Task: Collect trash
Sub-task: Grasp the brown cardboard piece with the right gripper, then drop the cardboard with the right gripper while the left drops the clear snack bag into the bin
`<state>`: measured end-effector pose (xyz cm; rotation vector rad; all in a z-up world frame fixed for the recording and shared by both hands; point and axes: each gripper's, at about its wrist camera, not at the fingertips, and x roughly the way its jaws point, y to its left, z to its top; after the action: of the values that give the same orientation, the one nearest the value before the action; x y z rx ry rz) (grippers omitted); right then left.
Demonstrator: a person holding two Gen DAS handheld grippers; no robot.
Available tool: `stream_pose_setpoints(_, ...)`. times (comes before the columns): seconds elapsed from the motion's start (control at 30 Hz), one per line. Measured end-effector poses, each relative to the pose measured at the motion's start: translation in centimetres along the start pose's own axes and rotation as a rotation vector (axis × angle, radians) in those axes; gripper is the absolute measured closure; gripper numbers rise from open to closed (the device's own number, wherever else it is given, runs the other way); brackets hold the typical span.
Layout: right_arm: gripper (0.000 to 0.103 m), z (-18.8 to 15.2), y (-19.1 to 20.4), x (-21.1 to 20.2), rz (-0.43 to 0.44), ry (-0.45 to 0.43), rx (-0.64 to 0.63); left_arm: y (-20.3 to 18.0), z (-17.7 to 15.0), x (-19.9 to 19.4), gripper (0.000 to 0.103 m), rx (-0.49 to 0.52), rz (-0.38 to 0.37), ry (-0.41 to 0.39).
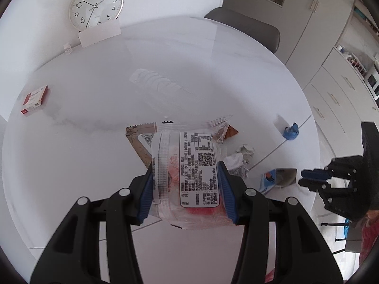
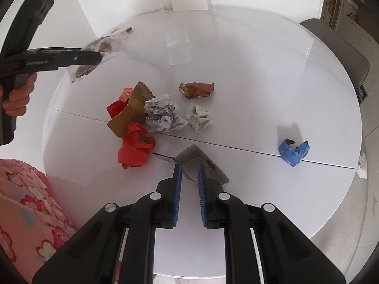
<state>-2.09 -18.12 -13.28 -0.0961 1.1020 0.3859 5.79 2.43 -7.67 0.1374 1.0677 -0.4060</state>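
My left gripper (image 1: 186,168) is shut on a clear plastic snack wrapper (image 1: 187,165) with a printed label, held above the white round table (image 1: 94,123). The same wrapper (image 2: 104,45) shows in the right wrist view, in the left gripper (image 2: 99,56). My right gripper (image 2: 189,168) is shut on a grey-brown foil packet (image 2: 196,161) at the table's near edge; it also shows in the left wrist view (image 1: 302,179). On the table lie red plastic (image 2: 135,145), brown paper (image 2: 132,113), crumpled white papers (image 2: 162,113), a brown wrapper (image 2: 197,89) and a blue scrap (image 2: 293,152).
A wall clock (image 1: 96,6) and a white card (image 1: 99,34) stand at the table's far edge. A red-and-white box (image 1: 34,99) lies at the left. A grey chair (image 1: 248,27) stands behind the table, with cabinets (image 1: 336,94) to the right.
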Motion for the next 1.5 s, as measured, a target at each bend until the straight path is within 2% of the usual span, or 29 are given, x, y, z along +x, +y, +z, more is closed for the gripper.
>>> stream_pose_setpoints(0.03, 0.069, 0.2, 0.2, 0.2, 0.0, 0.008, -0.02, 0.0, -0.1, -0.1, 0.055, 0.002, -0.002, 0.0)
stream_pose_setpoints(0.07, 0.058, 0.4, 0.5, 0.4, -0.014, 0.012, -0.047, -0.1, -0.2, -0.3, 0.055, 0.004, -0.004, 0.001)
stream_pose_setpoints(0.1, 0.041, 0.6, 0.8, 0.5, -0.04, 0.013, -0.077, -0.1, -0.3, -0.5, 0.055, 0.008, -0.004, 0.0)
stream_pose_setpoints(0.13, 0.033, 0.8, 1.1, 0.8, -0.058, 0.021, -0.113, -0.2, -0.4, -0.6, 0.055, 0.012, -0.004, -0.002)
stream_pose_setpoints(0.2, 0.03, 1.2, 1.6, 1.4, -0.068, 0.047, -0.186, -0.2, -0.6, -0.9, 0.055, 0.018, -0.005, -0.006)
stream_pose_setpoints(0.23, 0.025, 1.4, 1.7, 1.9, -0.067, 0.068, -0.215, -0.2, -0.8, -1.1, 0.055, 0.017, -0.005, -0.008)
stream_pose_setpoints(0.33, 0.024, 1.6, 2.0, 4.2, -0.088, 0.145, -0.314, -0.3, -1.3, -1.4, 0.055, 0.013, -0.008, -0.005)
stream_pose_setpoints(0.47, 0.026, 1.4, 2.1, 7.3, -0.115, 0.225, -0.399, -0.7, -1.9, -2.0, 0.055, 0.024, 0.008, -0.011)
stream_pose_setpoints(0.5, 0.037, 1.2, 2.0, 8.0, -0.11, 0.245, -0.403, -0.7, -2.1, -2.2, 0.055, 0.023, 0.008, -0.011)
stream_pose_setpoints(0.53, 0.053, 1.2, 1.9, 8.3, -0.107, 0.258, -0.398, -0.8, -2.2, -2.3, 0.055, 0.024, 0.007, -0.011)
stream_pose_setpoints(0.63, 0.076, 0.8, 1.5, 8.6, -0.103, 0.265, -0.352, -1.4, -2.6, -2.7, 0.055, 0.037, 0.009, -0.015)
stream_pose_setpoints(0.67, 0.08, 0.8, 1.4, 8.5, -0.106, 0.262, -0.341, -1.7, -2.6, -2.8, 0.055, 0.046, 0.01, -0.018)
stream_pose_setpoints(0.77, 0.083, 0.2, 0.9, 7.3, -0.101, 0.229, -0.28, -2.6, -2.7, -2.9, 0.055, 0.07, -0.001, -0.02)
stream_pose_setpoints(0.9, 0.085, -1.9, -0.3, 3.9, -0.087, 0.138, -0.117, -4.5, -2.7, -3.0, 0.055, 0.114, -0.034, -0.021)
stream_pose_setpoints(1.0, 0.085, -4.7, -1.1, 0.5, -0.082, 0.054, 0.039, -6.8, -2.8, -2.9, 0.055, 0.165, -0.075, -0.018)
stream_pose_setpoints(1.17, 0.085, -12.1, -1.7, -5.5, -0.128, -0.056, 0.317, -12.1, -3.5, -2.3, 0.055, 0.272, -0.17, 0.006)
stream_pose_setpoints(1.23, 0.085, -14.7, -2.0, -6.8, -0.16, -0.063, 0.406, -14.4, -4.1, -1.9, 0.055, 0.317, -0.203, 0.023)
stream_pose_setpoints(1.33, 0.085, -20.5, -3.2, -7.6, -0.197, -0.053, 0.585, -18.0, -5.1, -1.1, 0.055, 0.389, -0.259, 0.054)
stream_pose_setpoints(1.43, 0.085, -24.9, -3.9, -6.3, -0.252, 0.011, 0.691, -21.6, -6.3, -0.3, 0.055, 0.461, -0.314, 0.085)
stream_pose_setpoints(1.5, 0.085, -26.8, -4.4, -4.6, -0.258, 0.044, 0.742, -23.6, -7.2, 0.1, 0.055, 0.504, -0.339, 0.105)
